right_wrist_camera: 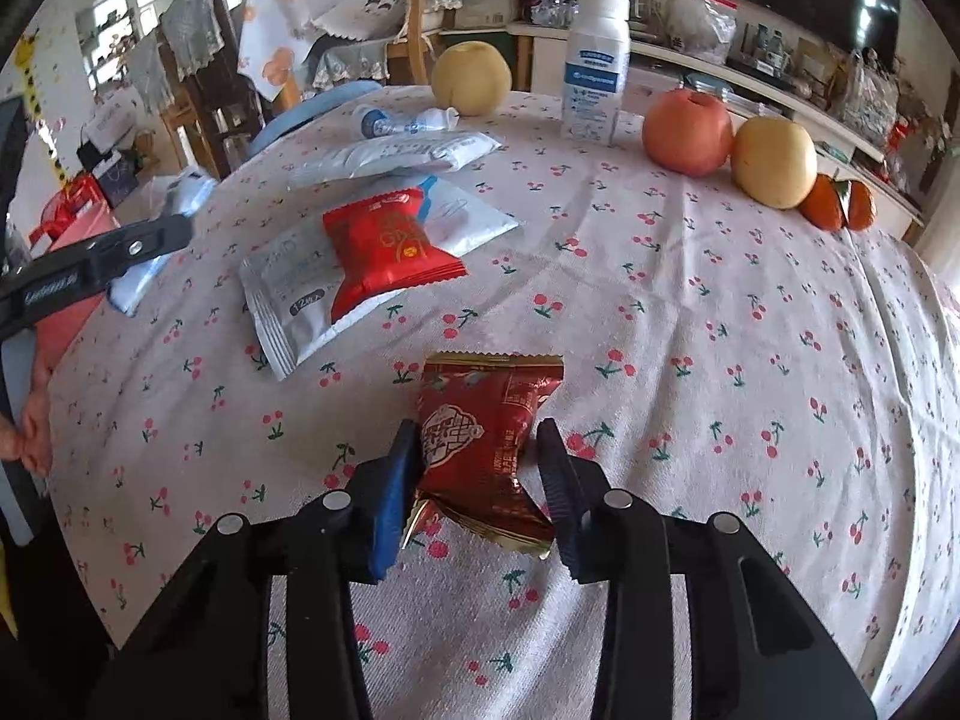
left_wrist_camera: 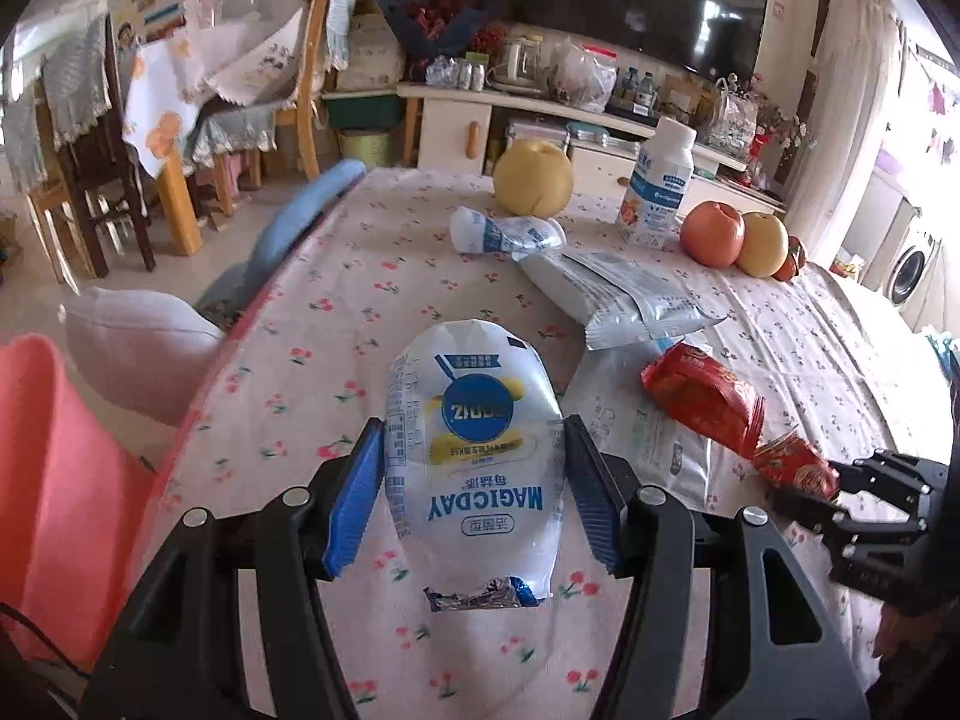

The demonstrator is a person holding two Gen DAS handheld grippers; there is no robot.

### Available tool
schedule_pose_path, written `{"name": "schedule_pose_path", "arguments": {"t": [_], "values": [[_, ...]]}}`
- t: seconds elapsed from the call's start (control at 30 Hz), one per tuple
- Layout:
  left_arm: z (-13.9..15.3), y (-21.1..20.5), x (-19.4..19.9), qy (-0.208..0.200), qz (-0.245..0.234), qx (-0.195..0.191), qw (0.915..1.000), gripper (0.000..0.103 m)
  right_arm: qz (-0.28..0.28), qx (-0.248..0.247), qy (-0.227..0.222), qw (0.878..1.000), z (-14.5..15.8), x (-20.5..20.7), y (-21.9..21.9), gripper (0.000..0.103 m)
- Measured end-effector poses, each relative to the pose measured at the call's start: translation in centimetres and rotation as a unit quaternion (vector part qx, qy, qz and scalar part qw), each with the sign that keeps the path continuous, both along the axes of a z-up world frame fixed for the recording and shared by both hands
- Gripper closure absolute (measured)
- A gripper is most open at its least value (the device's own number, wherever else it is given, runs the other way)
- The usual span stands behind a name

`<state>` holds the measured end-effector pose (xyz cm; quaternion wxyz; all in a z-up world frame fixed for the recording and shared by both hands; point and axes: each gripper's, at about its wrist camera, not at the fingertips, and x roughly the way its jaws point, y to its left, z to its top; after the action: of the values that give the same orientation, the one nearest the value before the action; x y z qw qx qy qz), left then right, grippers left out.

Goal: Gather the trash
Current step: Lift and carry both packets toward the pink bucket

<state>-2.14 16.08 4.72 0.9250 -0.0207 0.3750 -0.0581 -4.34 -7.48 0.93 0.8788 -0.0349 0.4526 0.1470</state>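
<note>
1. A left gripper (left_wrist_camera: 474, 498) is holding a white yogurt pouch (left_wrist_camera: 474, 456) between its blue pads, the pouch clamped at mid-body and appearing lifted clear of the cherry-print tablecloth (left_wrist_camera: 336, 300) beneath it.

2. The pouch's long axis is running straight ahead along the fingers — rounded sealed end pointing away from the gripper, torn foil end hanging back toward the wrist.

3. A right gripper (right_wrist_camera: 477, 468) is standing narrow around a red snack wrapper (right_wrist_camera: 486, 450) lying on the cloth between its fingers; the left pad is touching the wrapper's edge, while on the other side a sliver of cloth is showing, so a full pinch is not yet certain.

4. The wrapper's long axis is running roughly along the fingers, tilted a little to the right, with its gold crimped end nearest the wrist and its serrated end pointing away.

5. By the look of it, the step in hand is picking up — one piece secured, a second being closed on. The next move is calling for a firm squeeze on the crinkly film before any lift, then carrying both pieces off to a bin, which is not clearly in view.

6. Ahead of the right gripper, a second red packet (right_wrist_camera: 384, 246) is lying on a white sachet (right_wrist_camera: 288, 294), still waiting.
</note>
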Motion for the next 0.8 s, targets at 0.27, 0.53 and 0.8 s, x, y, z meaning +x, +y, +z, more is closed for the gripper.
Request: {"name": "schedule_pose_path", "arguments": {"t": [0.27, 0.53, 0.8], "values": [[2.0, 2.0, -2.0, -0.033, 0.023, 0.008, 0.9992, 0.043, -0.035, 0.037, -0.032, 0.998, 1.7, -1.3, -1.4, 0.065], [3.6, 5.3, -3.1, -0.059, 0.063, 0.016, 0.9962, 0.043, -0.040, 0.070, -0.080, 0.994, 5.1, -3.0, -0.6, 0.067], [5.2, 9.4, -4.1, -0.080, 0.108, 0.016, 0.9908, 0.043, -0.009, 0.090, -0.106, 0.990, 8.0, -3.7, 3.5, 0.068]]}}
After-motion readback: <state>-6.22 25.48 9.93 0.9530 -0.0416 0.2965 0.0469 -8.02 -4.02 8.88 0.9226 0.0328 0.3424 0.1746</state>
